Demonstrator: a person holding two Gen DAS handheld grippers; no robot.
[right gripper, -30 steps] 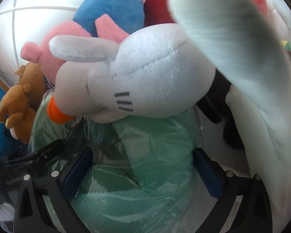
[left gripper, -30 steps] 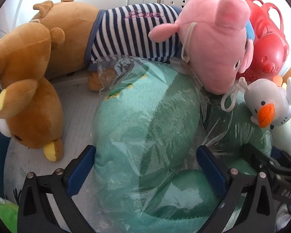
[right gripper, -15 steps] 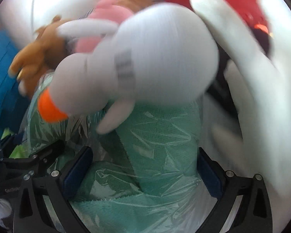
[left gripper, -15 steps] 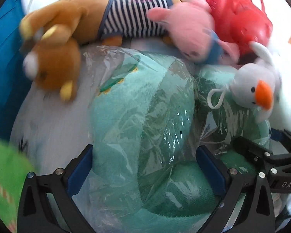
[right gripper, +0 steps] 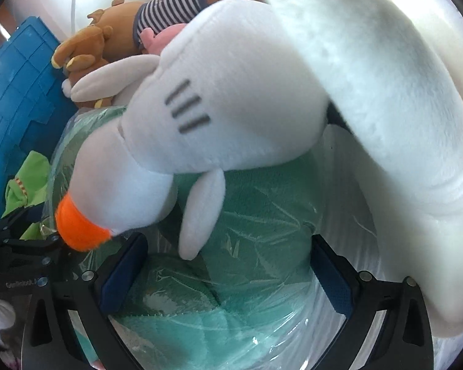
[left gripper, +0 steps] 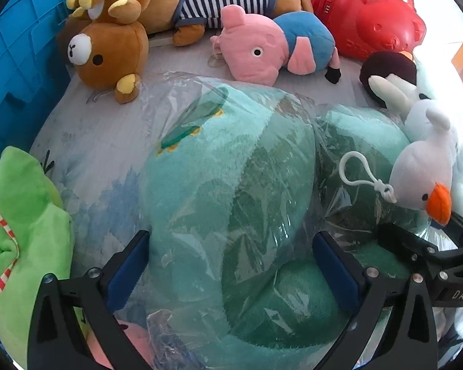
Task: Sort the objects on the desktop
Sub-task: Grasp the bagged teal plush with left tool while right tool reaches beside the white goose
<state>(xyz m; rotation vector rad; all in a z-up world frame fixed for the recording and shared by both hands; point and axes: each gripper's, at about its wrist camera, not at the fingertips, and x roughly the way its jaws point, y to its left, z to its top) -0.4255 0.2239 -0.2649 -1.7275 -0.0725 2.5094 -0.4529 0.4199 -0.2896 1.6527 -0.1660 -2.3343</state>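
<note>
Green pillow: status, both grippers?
Left gripper and right gripper each clamped on the bagged green pillow. White goose plush lies on top of it, likely to tumble.

The left wrist view looks forward and downward, close over the wrapped green plush [left gripper: 231, 191]. The right wrist view faces leftward, closer still. Both share this plush and the white bird toy [left gripper: 423, 178].

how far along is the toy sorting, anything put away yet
Early, as far as the views show. Nothing visibly sorted; the blue plastic crate interior is out of view. In hand: both tongs, left and right, straddle the plastic-wrapped teal plush pillow, one per arm. Left: the white goose plush lying on it, brown bear plush, pink pig plush, red plastic bag.
</note>
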